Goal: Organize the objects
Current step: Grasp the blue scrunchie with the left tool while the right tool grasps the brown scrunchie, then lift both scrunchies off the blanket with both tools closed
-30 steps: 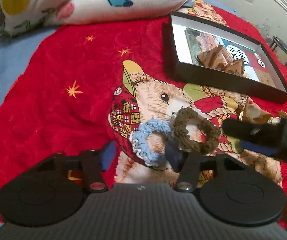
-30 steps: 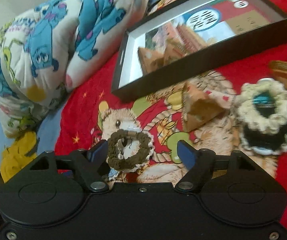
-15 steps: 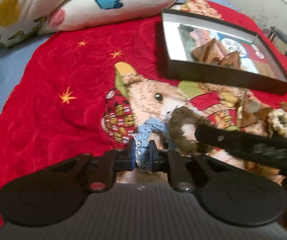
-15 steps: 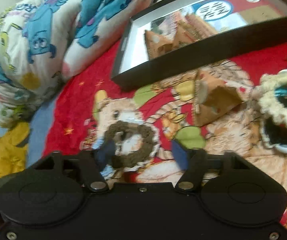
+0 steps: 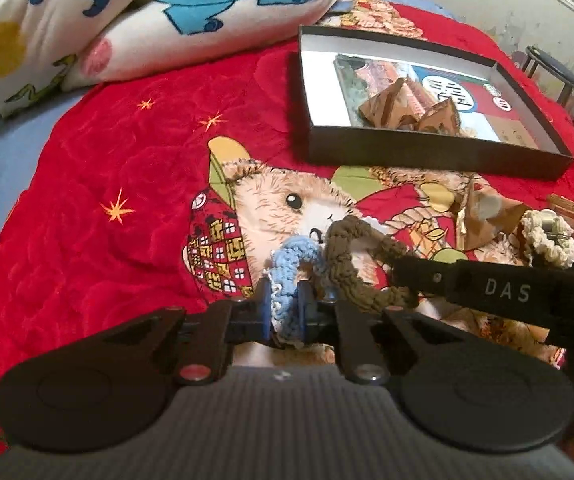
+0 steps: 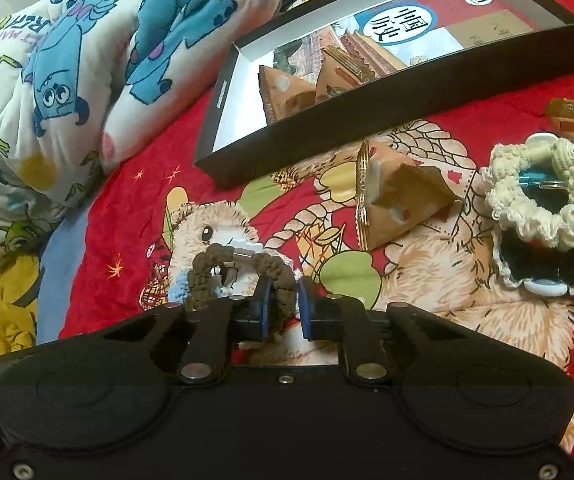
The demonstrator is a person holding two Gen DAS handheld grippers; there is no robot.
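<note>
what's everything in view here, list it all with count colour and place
blue scrunchie: 1, light blue, on the blanket, pinched by the left gripper
brown scrunchie: 1, olive brown, beside the blue one, pinched by the right gripper
cream scrunchie: 1, cream, right side, on a black scrunchie
triangular snack packets: 1 brown on the blanket, 2 in the box
box: 1, black, shallow, open, beyond the scrunchies
blanket: 1, red with bear print, under everything
duvet: 1, white with blue monsters, far left
stool: 1, dark, beyond the bed
left gripper: 1, black, shut on the blue scrunchie
right gripper: 1, black, shut on the brown scrunchie
</note>
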